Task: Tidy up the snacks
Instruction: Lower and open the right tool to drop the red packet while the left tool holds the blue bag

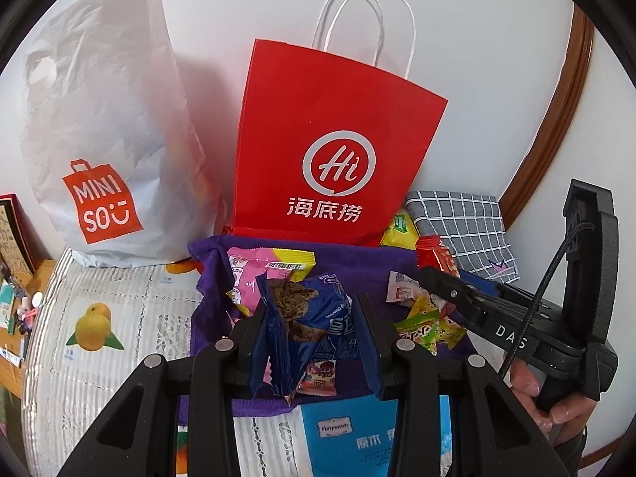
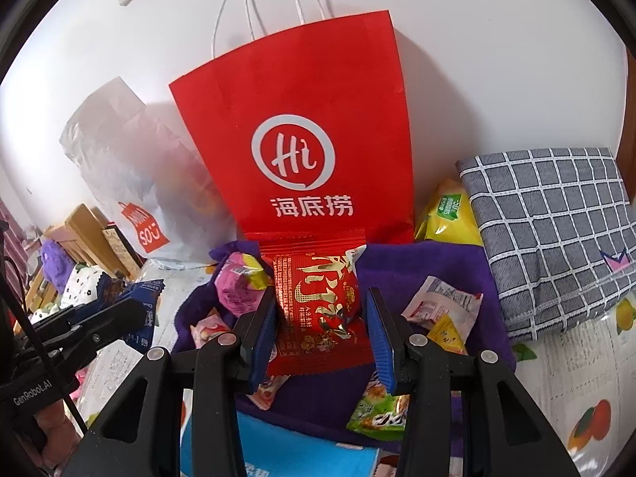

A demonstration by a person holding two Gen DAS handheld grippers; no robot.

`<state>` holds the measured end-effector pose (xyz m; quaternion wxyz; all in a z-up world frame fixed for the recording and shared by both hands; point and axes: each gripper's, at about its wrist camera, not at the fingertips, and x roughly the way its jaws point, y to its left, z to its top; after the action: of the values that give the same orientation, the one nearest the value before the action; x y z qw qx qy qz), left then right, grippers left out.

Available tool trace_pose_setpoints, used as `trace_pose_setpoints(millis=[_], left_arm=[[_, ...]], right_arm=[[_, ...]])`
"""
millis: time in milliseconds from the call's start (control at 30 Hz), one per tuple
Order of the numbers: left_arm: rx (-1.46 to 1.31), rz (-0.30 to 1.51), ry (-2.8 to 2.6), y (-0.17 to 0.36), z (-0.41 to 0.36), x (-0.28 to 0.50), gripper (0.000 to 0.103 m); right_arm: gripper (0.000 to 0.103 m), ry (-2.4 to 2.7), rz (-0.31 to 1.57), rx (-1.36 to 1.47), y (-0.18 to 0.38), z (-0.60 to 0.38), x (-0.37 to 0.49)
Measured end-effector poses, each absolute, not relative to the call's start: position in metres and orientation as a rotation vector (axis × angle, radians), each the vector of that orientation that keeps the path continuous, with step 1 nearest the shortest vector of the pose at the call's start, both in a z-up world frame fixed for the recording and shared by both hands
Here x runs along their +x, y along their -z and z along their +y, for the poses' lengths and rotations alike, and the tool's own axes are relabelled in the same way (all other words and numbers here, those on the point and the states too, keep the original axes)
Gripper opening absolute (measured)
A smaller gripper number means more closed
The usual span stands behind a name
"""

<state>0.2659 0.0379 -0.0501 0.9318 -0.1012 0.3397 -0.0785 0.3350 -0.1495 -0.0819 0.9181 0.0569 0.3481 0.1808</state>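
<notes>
My left gripper [image 1: 314,338] is shut on a dark blue snack packet [image 1: 318,310], held up over a purple cloth [image 1: 357,262]. In the right wrist view my right gripper [image 2: 320,334] is shut on a red packet with gold lettering [image 2: 318,302], lifted in front of the red paper bag [image 2: 302,139]. That red paper bag [image 1: 330,151] stands upright against the wall behind the cloth. Each gripper shows in the other's view: the right gripper [image 1: 429,276] at the right with the red packet [image 1: 435,256], the left gripper [image 2: 131,312] at the left with the blue packet [image 2: 137,292].
A white MINISO plastic bag [image 1: 103,139] stands left of the red bag. Loose snacks lie on the purple cloth [image 2: 429,266]: a pink packet [image 2: 238,290], a white packet [image 2: 441,302], green candies [image 1: 429,326]. A yellow bag [image 2: 449,214] and a folded grey check cloth [image 2: 556,230] lie at the right.
</notes>
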Motion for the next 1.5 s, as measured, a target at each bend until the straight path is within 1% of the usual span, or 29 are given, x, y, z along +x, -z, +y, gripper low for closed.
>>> trace_pose_setpoints(millis=[300, 600, 833, 1067, 1200, 1267, 1300, 1500], left_arm=[[-0.182, 0.740, 0.186, 0.059, 0.024, 0.292, 0.037], [-0.138, 0.822, 0.199, 0.079, 0.007, 0.312, 0.037], [-0.121, 0.868, 0.215, 0.093, -0.001, 0.320, 0.037], [-0.153, 0.920, 0.225, 0.110, 0.004, 0.325, 0.037], [-0.175, 0.954, 0.235, 0.120, 0.006, 0.331, 0.037], [-0.168, 0.970, 0.228, 0.126, 0.005, 0.334, 0.037], [-0.169, 0.984, 0.222, 0.130, 0.005, 0.336, 0.037], [-0.193, 1.002, 0.234, 0.138, 0.007, 0.340, 0.037]], right_arm=[[0.043, -0.333, 0.763, 0.059, 0.098, -0.165, 0.354], [0.043, -0.334, 0.877, -0.014, 0.138, -0.160, 0.374], [0.043, -0.302, 0.935, -0.058, 0.152, -0.160, 0.380], [0.044, -0.315, 0.938, -0.087, 0.155, -0.163, 0.381], [0.047, -0.326, 0.942, -0.102, 0.153, -0.162, 0.381], [0.052, -0.331, 0.933, -0.104, 0.150, -0.162, 0.380], [0.053, -0.333, 0.926, -0.102, 0.148, -0.163, 0.379], [0.054, -0.346, 0.886, -0.070, 0.130, -0.171, 0.374]])
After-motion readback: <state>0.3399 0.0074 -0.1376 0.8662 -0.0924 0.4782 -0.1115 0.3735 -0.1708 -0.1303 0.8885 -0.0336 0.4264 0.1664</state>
